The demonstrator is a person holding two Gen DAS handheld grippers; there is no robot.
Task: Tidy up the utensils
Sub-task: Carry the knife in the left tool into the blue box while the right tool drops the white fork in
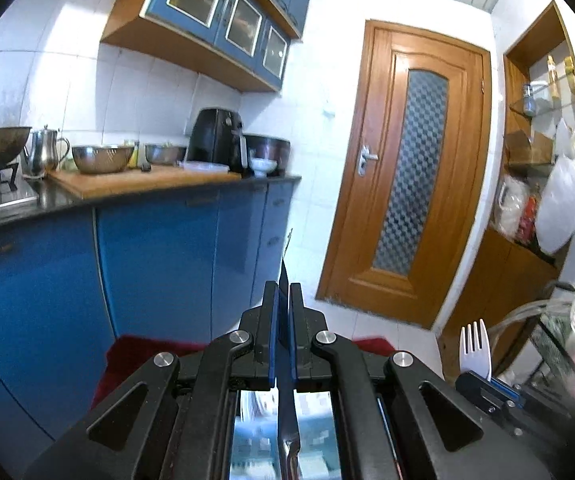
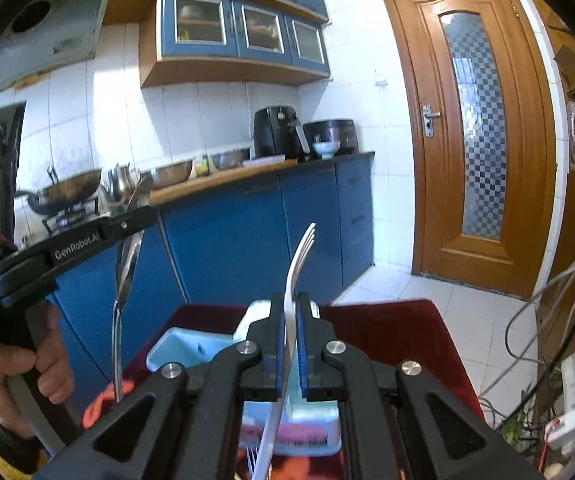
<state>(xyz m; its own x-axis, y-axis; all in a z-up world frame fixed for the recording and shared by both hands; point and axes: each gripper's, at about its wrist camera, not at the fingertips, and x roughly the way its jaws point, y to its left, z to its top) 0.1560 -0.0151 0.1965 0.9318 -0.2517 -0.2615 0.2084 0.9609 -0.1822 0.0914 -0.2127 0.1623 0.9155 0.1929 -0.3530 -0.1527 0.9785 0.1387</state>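
My left gripper [image 1: 284, 292] is shut on a metal spoon [image 1: 286, 432], which I see edge-on between the blue pads. In the right wrist view that spoon [image 2: 127, 256] stands upright, bowl end up, in the left gripper [image 2: 133, 222], which a hand [image 2: 27, 372] holds. My right gripper [image 2: 289, 300] is shut on a white plastic fork [image 2: 301, 256] with its tines pointing up and away. The fork [image 1: 474, 344] also shows at lower right in the left wrist view. Both utensils hang above a light blue organiser tray [image 2: 175, 348] on a dark red cloth [image 2: 387, 328].
Blue base cabinets [image 1: 159, 264] run along the left, under a counter with steel bowls [image 1: 102, 158], a wok [image 2: 67, 194] and a black air fryer [image 1: 216, 140]. A wooden door [image 1: 407, 168] stands ahead. Cables [image 2: 559, 292] and a power strip [image 2: 571, 404] lie at right.
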